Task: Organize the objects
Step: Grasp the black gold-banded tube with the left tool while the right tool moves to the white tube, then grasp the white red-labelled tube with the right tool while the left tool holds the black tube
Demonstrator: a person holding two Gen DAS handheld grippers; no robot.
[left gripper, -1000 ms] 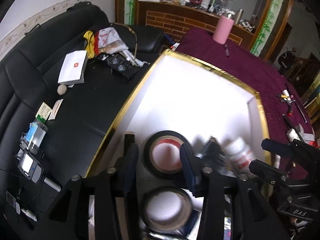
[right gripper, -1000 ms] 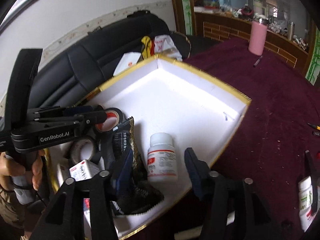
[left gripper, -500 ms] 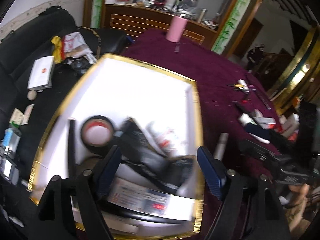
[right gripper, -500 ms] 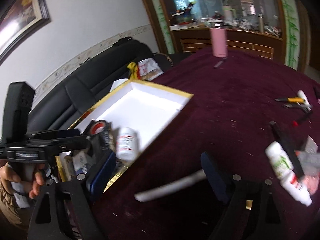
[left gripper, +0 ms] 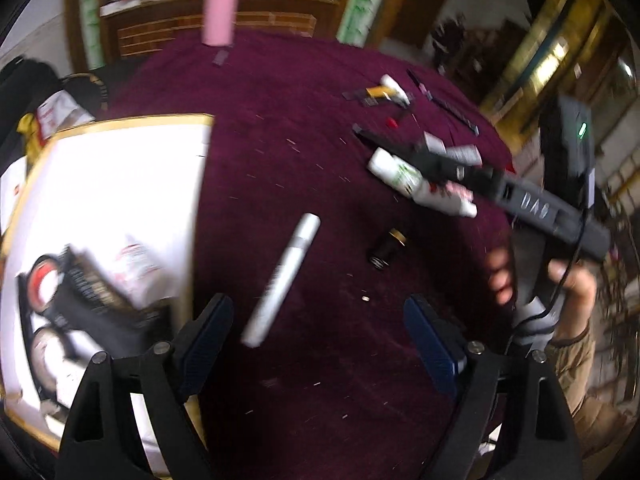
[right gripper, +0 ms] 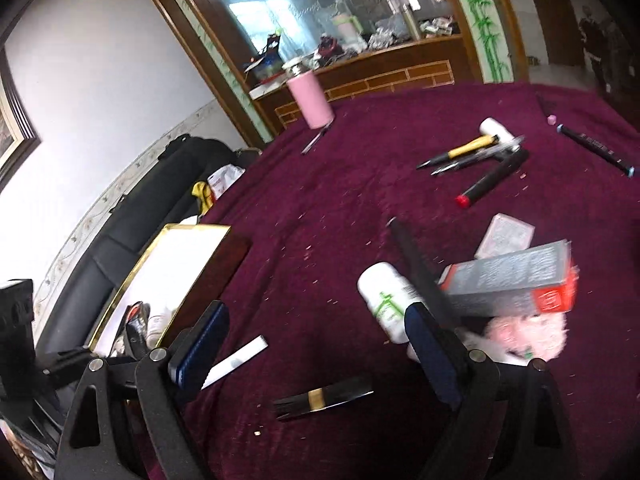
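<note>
— What's the room like around the work?

— A white wall fills the upper left of the right wrist view, with a patterned border strip low on it and a dark picture frame at the far left edge.

— Furniture?

— A black leather sofa below the border. At top centre, a wooden cabinet with glass reflecting a bright window, flanked by bamboo-painted panels. A maroon cloth covers the counter.
</note>
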